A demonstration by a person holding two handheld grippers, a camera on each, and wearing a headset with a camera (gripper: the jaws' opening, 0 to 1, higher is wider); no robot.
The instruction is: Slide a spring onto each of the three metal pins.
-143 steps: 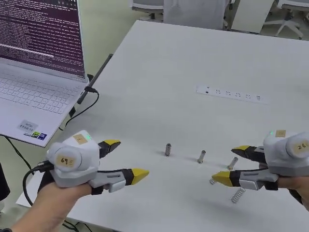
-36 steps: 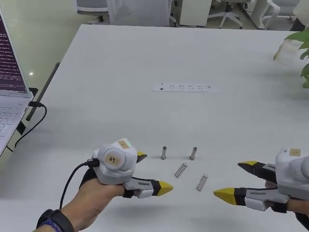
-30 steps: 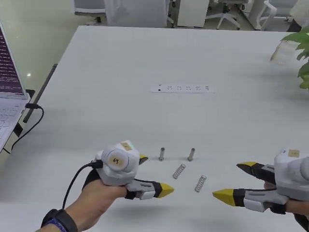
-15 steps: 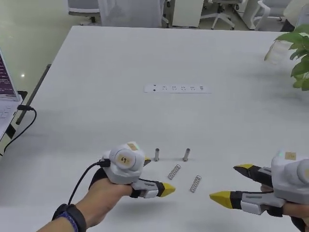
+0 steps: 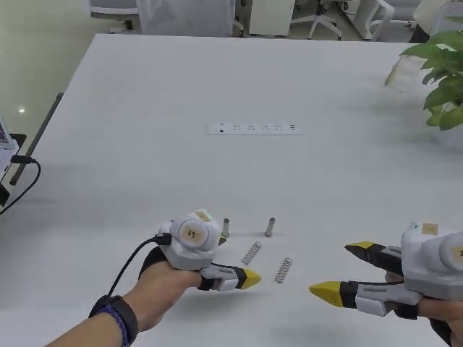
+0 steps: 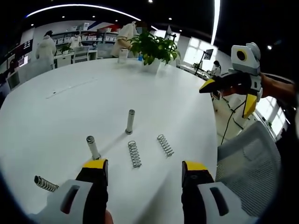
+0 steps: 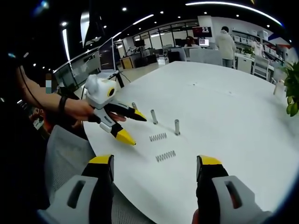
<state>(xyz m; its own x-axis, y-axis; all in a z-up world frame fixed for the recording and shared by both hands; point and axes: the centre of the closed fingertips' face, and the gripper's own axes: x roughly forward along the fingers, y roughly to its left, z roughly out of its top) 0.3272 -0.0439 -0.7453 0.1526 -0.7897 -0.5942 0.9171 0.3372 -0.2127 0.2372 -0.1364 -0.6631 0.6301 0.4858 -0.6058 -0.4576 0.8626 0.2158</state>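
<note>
My left gripper (image 6: 145, 165) and right gripper (image 5: 332, 269) both gape empty; a clumsy pinch may flick the spring (image 6: 134, 153) away.

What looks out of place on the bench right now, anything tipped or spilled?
Nothing looks damaged or spilled. Two loose springs lie flat on the table by two bare upright pins. A third spring near the left hand-held gripper appears slanted; the fisheye edge leaves it unclear whether it tipped.
</note>
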